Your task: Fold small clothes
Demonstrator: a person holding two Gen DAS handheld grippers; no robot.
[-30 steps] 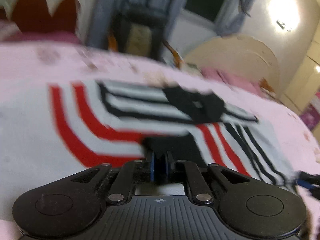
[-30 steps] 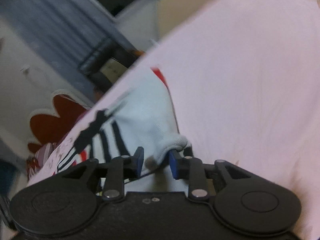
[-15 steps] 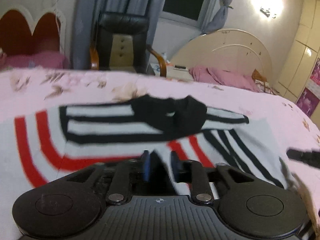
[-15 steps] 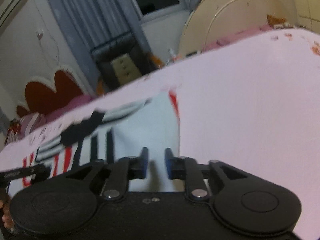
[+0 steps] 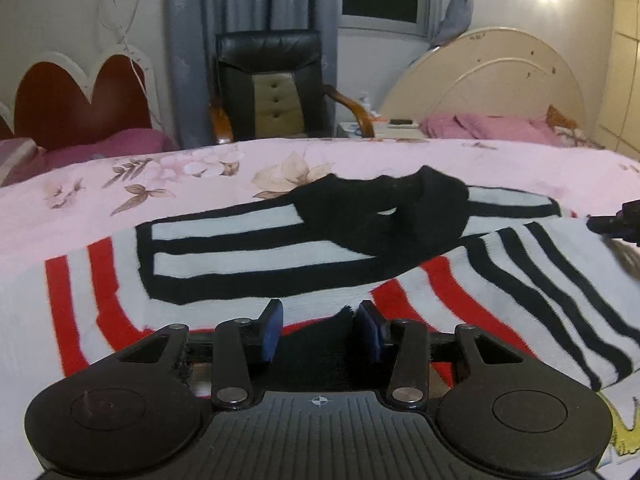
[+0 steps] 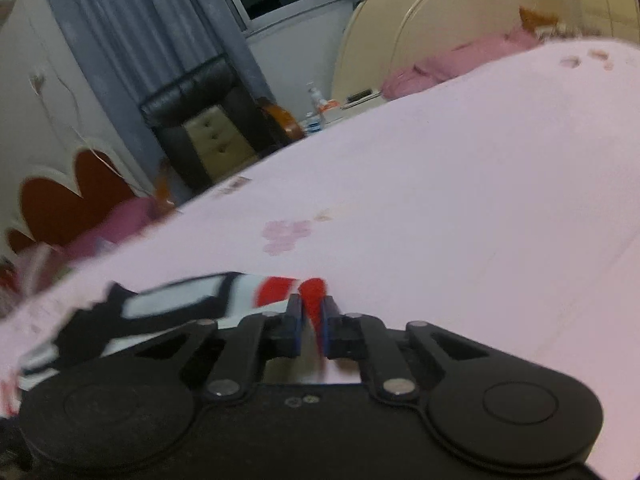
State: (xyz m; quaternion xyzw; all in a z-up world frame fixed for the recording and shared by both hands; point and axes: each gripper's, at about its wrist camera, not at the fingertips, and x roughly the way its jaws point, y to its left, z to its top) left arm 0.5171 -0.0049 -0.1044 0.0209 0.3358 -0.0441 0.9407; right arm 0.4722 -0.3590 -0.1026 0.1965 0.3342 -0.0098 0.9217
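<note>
A white sweater (image 5: 240,248) with red and black stripes lies spread on the pink bedsheet (image 5: 120,200), its black collar (image 5: 384,216) bunched at the middle. My left gripper (image 5: 320,328) hovers low over the sweater's near part. Its jaws are opening, and a fold of black cloth (image 5: 320,344) sits loose between the blue pads. In the right wrist view the sweater (image 6: 180,300) is blurred at lower left. My right gripper (image 6: 312,320) is shut on its red-striped edge (image 6: 314,300). A dark tip of that gripper (image 5: 616,224) shows at the right rim of the left wrist view.
The bedsheet (image 6: 440,220) stretches bare to the right of the sweater. Beyond the bed stand a black chair (image 5: 272,84), a red heart-shaped headboard (image 5: 80,104), a cream headboard (image 5: 500,80) and a small nightstand (image 5: 384,128).
My left jaws were shut on the black cloth and have spread apart. My right gripper let go of a white fold, slid along the sweater and closed on the red-striped edge.
</note>
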